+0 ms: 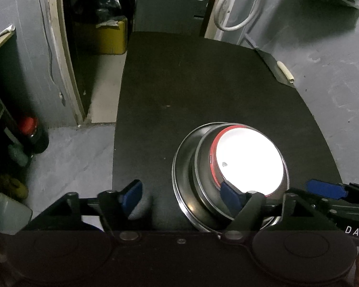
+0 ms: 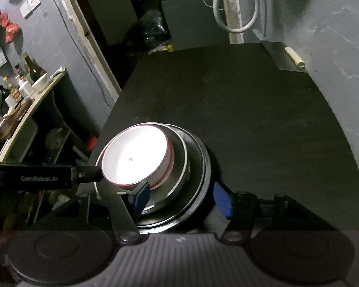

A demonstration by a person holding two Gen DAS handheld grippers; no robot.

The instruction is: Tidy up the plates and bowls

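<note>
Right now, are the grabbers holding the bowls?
No. Both the left gripper and right gripper are open; the white bowl just sits stacked in the metal bowl.

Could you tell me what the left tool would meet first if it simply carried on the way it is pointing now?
Most likely the bare black tabletop. The left tool stands open, and the stacked dishes sit at its right finger, though depth is uncertain.

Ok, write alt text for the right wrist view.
A white bowl with a red rim sits nested in a steel bowl on a steel plate, stacked on a black table. The open right gripper straddles the stack's near edge without gripping it; the left gripper reaches in from the left.
</note>
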